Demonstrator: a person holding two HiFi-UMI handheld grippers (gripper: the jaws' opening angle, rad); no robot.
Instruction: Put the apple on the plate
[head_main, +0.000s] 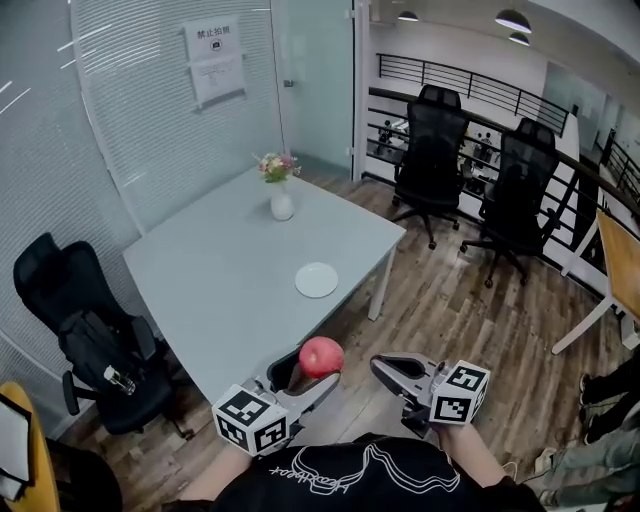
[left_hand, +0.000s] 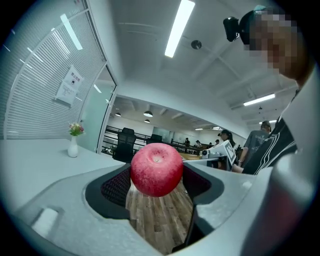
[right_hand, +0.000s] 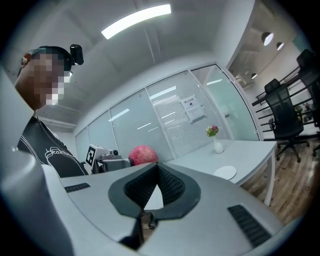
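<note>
Glass partitions with slatted blinds close off a meeting room where a pale grey table (head_main: 230, 280) stands on a wood-plank floor (head_main: 450, 300). On the table a white vase of flowers (head_main: 282, 205) stands toward the far side, and a white plate (head_main: 316, 280) lies near the right edge, with nothing on it. Black office chairs (head_main: 430, 150) stand beyond the table and another (head_main: 85, 330) at its left.

Both tools are held low and close to the person's chest, off the near corner of the table and over the floor. The left hand-held gripper (head_main: 318, 368) points forward and to the right, its marker cube (head_main: 250, 420) nearest the body. Its jaws are closed on a red apple (head_main: 321, 357), pinched at the tips. In the left gripper view the apple (left_hand: 156, 169) sits between the two dark ribbed pads, stem end toward the camera, with floorboards below it and the ceiling lights above, so the tool is tilted upward. The apple is well apart from the plate, short of the table edge.

The right hand-held gripper (head_main: 380, 365) lies across the body, pointing left toward the apple, just beside it without touching. In its own view the right hand-held gripper (right_hand: 157, 167) has its jaw tips met and nothing between them; the apple (right_hand: 143, 155) shows just past them, and the plate (right_hand: 225, 172) and vase (right_hand: 217, 145) lie farther off on the table.
</note>
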